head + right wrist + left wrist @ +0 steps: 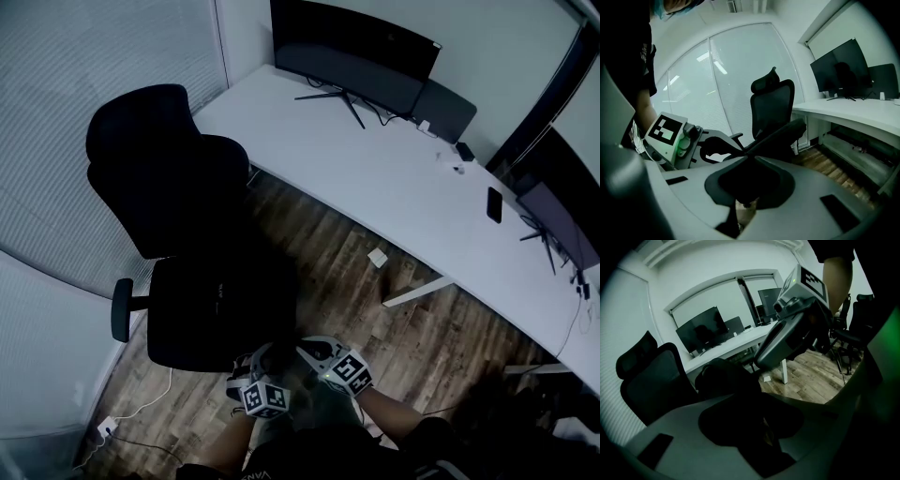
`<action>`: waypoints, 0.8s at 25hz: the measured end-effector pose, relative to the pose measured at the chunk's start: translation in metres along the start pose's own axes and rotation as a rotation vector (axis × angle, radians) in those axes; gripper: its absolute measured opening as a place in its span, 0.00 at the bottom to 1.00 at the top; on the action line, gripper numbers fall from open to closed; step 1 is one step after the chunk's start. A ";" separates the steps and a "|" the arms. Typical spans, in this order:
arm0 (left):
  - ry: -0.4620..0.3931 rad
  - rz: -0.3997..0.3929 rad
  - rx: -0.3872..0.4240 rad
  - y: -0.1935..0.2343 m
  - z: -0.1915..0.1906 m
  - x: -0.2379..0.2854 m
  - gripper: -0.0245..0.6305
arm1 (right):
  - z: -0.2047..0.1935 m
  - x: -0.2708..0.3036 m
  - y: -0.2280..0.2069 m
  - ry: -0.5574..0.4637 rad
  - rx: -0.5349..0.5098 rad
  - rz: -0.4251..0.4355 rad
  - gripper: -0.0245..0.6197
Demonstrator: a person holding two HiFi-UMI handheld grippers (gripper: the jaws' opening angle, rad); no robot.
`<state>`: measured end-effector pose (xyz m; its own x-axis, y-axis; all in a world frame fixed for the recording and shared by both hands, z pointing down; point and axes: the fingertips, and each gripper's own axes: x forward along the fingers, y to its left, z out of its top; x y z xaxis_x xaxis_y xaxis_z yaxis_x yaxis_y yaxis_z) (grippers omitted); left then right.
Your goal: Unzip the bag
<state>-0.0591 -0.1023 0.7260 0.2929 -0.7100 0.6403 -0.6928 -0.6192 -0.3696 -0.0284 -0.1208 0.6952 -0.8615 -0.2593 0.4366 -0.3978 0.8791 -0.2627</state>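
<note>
A black bag (725, 380) sits low in front of me, by the black office chair (178, 206); in the head view it merges with the dark seat. My left gripper (262, 354) is at the bag's near side, and in the left gripper view its jaws (764, 432) are filled with dark bag fabric that the pads press on. My right gripper (305, 349) is close beside it, to the right. In the right gripper view its jaws (743, 202) are almost together, pinching a small dark piece that looks like the zip pull. The zip line itself is too dark to make out.
A long white desk (403, 178) runs across the back with a monitor (352, 56) and a dark phone (494, 203) on it. A small white box (377, 257) lies on the wooden floor. Cables and a power strip (105, 428) lie at the lower left.
</note>
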 end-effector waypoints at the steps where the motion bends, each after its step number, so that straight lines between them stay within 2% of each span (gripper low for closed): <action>1: 0.007 0.004 -0.005 0.002 0.001 0.000 0.28 | 0.000 0.000 -0.002 0.007 0.005 0.005 0.13; 7: 0.021 0.022 -0.044 0.005 0.001 -0.002 0.22 | 0.012 0.000 -0.012 0.001 0.072 0.022 0.13; 13: 0.042 0.040 -0.077 0.011 0.002 -0.008 0.19 | 0.025 0.008 -0.029 -0.022 0.132 -0.006 0.13; 20: 0.066 0.047 -0.116 0.015 0.003 -0.011 0.18 | 0.045 0.018 -0.063 -0.013 0.110 -0.021 0.13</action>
<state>-0.0705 -0.1047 0.7119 0.2173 -0.7115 0.6683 -0.7774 -0.5402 -0.3224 -0.0327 -0.1988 0.6808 -0.8564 -0.2832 0.4318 -0.4474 0.8243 -0.3468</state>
